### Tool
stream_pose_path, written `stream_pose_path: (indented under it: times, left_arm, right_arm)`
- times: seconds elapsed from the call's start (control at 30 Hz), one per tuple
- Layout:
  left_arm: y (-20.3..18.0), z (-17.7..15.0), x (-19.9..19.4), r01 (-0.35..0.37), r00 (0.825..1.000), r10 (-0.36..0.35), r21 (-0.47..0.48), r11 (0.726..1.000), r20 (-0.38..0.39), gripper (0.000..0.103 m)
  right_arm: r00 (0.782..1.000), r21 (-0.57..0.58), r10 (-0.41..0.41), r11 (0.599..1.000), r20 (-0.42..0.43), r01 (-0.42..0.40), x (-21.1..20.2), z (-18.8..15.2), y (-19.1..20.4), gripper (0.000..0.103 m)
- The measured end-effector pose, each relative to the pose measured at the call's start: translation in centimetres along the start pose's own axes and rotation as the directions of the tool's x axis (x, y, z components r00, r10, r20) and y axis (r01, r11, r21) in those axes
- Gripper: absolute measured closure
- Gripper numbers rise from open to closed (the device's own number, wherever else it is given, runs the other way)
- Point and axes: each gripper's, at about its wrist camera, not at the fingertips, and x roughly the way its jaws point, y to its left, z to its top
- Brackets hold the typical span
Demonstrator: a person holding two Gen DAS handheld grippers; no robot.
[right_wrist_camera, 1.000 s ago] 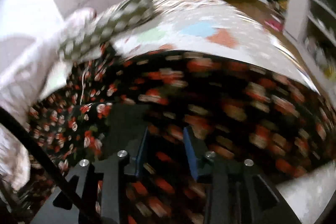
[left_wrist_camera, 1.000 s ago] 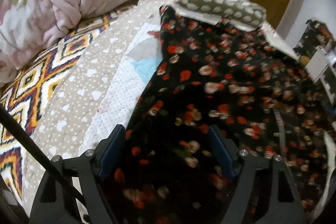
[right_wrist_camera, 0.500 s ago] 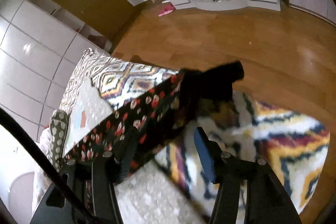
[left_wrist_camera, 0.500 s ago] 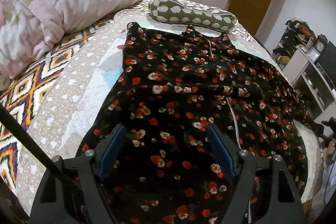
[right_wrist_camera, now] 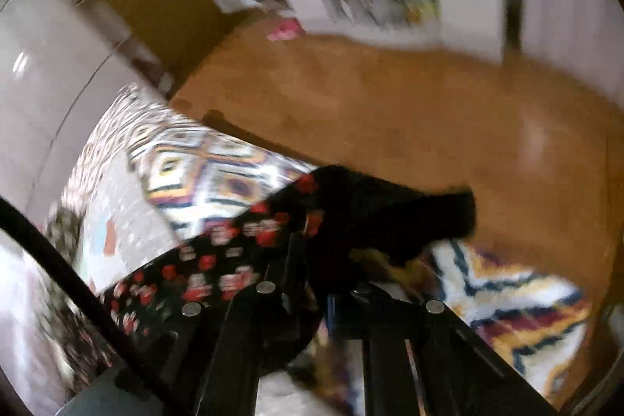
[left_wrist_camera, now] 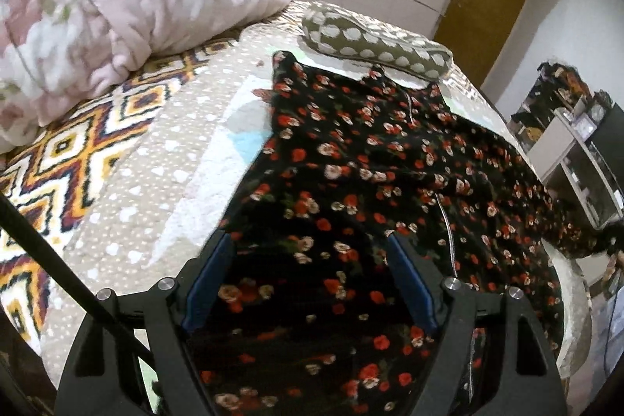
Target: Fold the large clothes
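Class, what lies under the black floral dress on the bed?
The floral dress lies on a beige dotted quilt with pastel patches showing beside it. What lies beneath its middle is covered.

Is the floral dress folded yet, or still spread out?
Spread. The floral dress lies full length on the bed, from the spotted pillow to the near edge; no fold visible.

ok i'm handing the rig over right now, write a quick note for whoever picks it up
Left gripper: open, over the near end of the floral dress, gripping nothing.
Right gripper: looks shut on a dress corner at the bed's edge; the view is blurred, so check it.
Dress: spread flat on the bed, top end by the dotted pillow.
Done: laid out.
Left: every fold.
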Motion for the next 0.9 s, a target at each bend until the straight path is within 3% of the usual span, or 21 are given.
stream_pose_path:
  times: [0.1, 0.2, 0.37, 0.47, 0.53, 0.6, 0.77, 0.83, 0.9]
  left_arm:
    - [0.9, 0.0, -1.0, -0.001, 1.000, 0.001, -0.007, 1.000, 0.025, 0.024]
    - [1.9, 0.2, -2.1, 0.003, 0.999, -0.002, -0.025, 1.000, 0.053, 0.024]
    - [4.1, 0.2, -3.5, -0.003, 0.995, 0.008, -0.053, 0.999, 0.100, 0.024]
    - [5.7, 0.2, -4.1, -0.011, 0.992, 0.020, -0.080, 0.997, 0.122, 0.024]
    - [6.8, 0.2, -4.4, -0.013, 0.991, 0.026, -0.100, 0.995, 0.130, 0.024]
    - [7.9, 0.2, -4.6, -0.019, 0.990, 0.035, -0.114, 0.993, 0.138, 0.024]
    - [10.4, 0.0, -5.4, -0.054, 0.984, 0.078, -0.149, 0.987, 0.161, 0.024]
    - [11.5, 0.0, -5.7, -0.073, 0.981, 0.102, -0.169, 0.983, 0.168, 0.024]
    - [12.4, 0.0, -6.0, -0.086, 0.977, 0.120, -0.188, 0.978, 0.176, 0.024]
  right_arm:
    - [0.994, -0.143, 0.103, 0.985, 0.037, -0.096, -3.5, -1.0, 7.1, 0.094]
    - [0.975, -0.300, 0.224, 0.931, 0.015, -0.209, -6.4, -3.9, 15.5, 0.094]
    - [0.922, -0.546, 0.367, 0.750, -0.126, -0.373, -9.0, -13.2, 29.7, 0.094]
    - [0.893, -0.646, 0.385, 0.626, -0.231, -0.437, -8.7, -20.8, 37.1, 0.094]
    - [0.886, -0.690, 0.372, 0.564, -0.277, -0.453, -8.1, -25.2, 40.1, 0.094]
    - [0.892, -0.755, 0.335, 0.487, -0.303, -0.439, -7.1, -30.2, 42.9, 0.094]
    - [0.923, -0.865, 0.229, 0.336, -0.309, -0.373, -4.2, -39.4, 46.8, 0.093]
    - [0.940, -0.909, 0.210, 0.267, -0.269, -0.319, -4.0, -42.4, 47.2, 0.086]
    - [0.944, -0.930, 0.210, 0.214, -0.255, -0.299, -4.0, -44.0, 47.5, 0.073]
